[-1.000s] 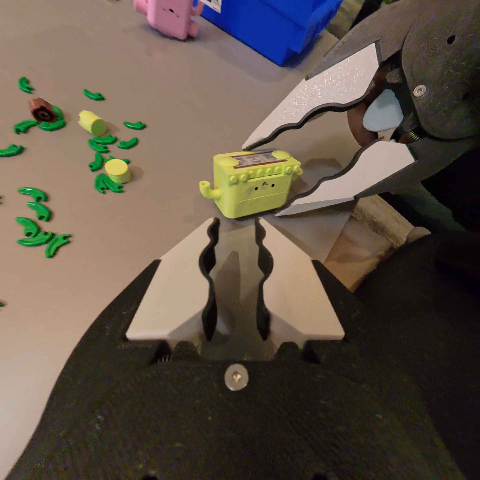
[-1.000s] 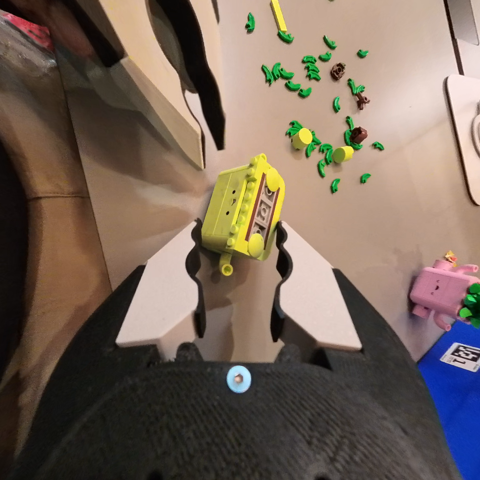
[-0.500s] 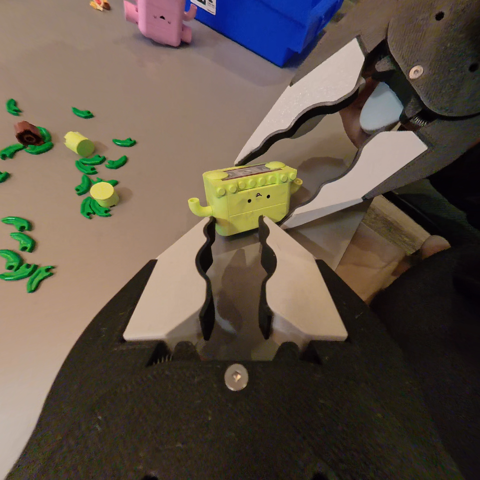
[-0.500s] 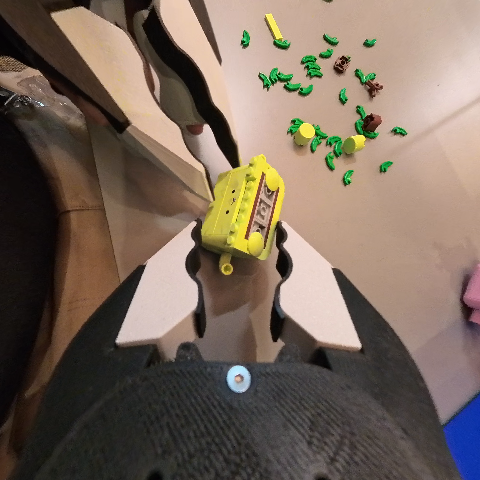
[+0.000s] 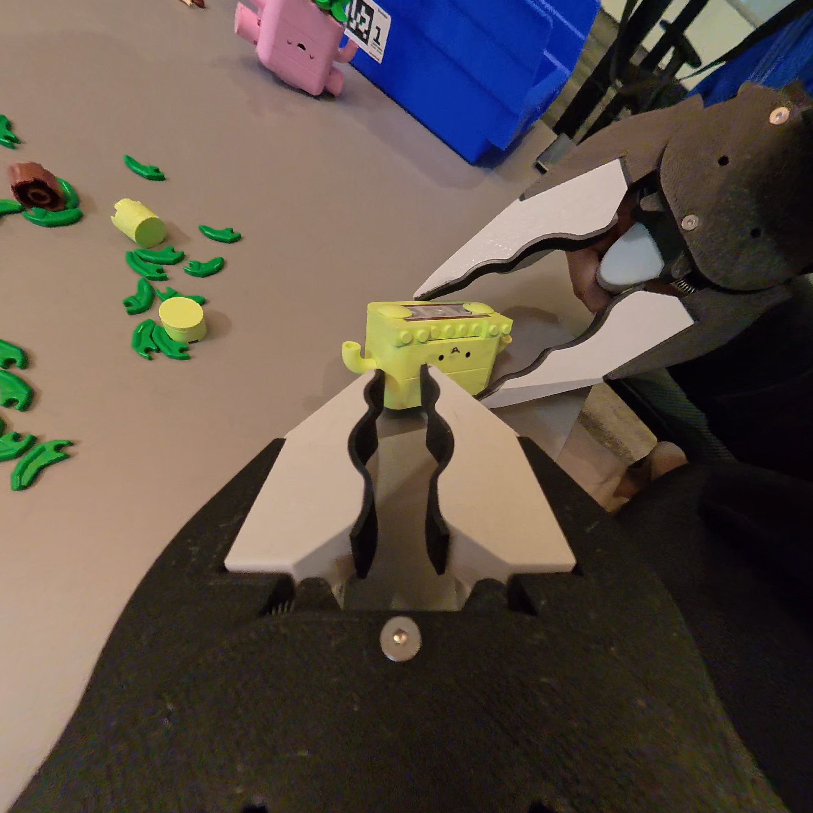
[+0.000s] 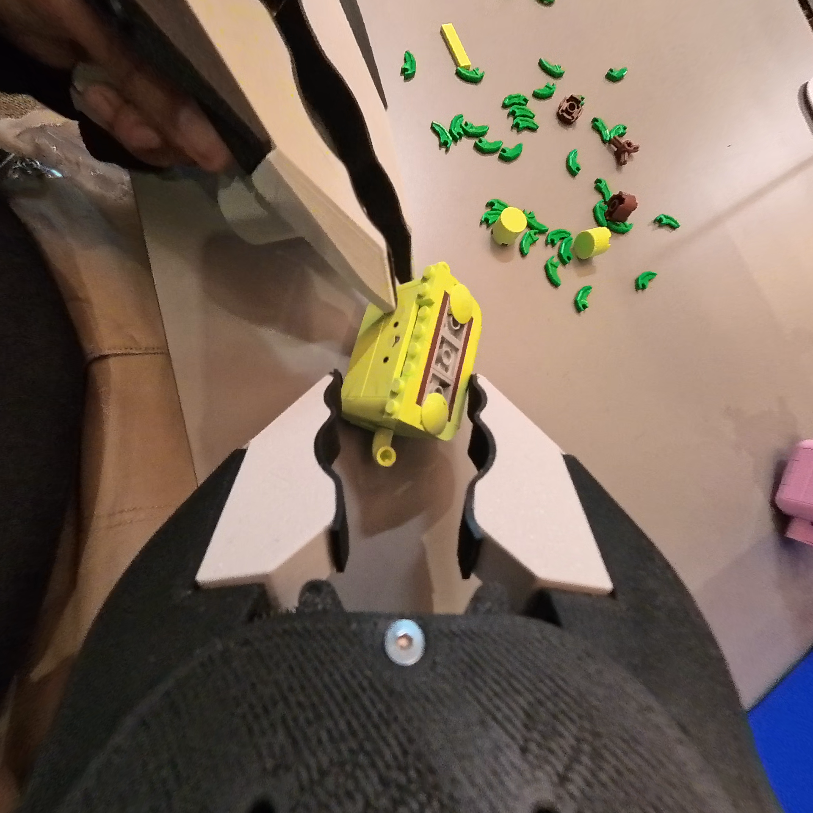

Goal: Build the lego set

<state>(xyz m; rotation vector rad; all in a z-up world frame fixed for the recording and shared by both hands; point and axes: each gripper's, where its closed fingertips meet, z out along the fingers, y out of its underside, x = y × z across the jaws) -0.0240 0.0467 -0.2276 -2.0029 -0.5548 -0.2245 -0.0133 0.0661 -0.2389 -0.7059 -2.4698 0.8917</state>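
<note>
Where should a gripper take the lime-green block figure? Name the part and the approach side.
Grip the lime-green block figure across its two broad flat faces, the face side and its back, coming in from the end as the right gripper does. Those faces are flat and parallel; the studded top and the small curved arm likely give poorer purchase.

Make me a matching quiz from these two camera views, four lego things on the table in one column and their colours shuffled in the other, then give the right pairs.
Things:
1. Box-shaped build with a small face between the tongs
2. Curved leaf pieces
3. Figure beside the bin
4. Round studded piece lying on leaves

Colours:
A. Brown
B. Pink
C. Lime yellow
D. Green

Pairs: 1-C, 2-D, 3-B, 4-A
</note>
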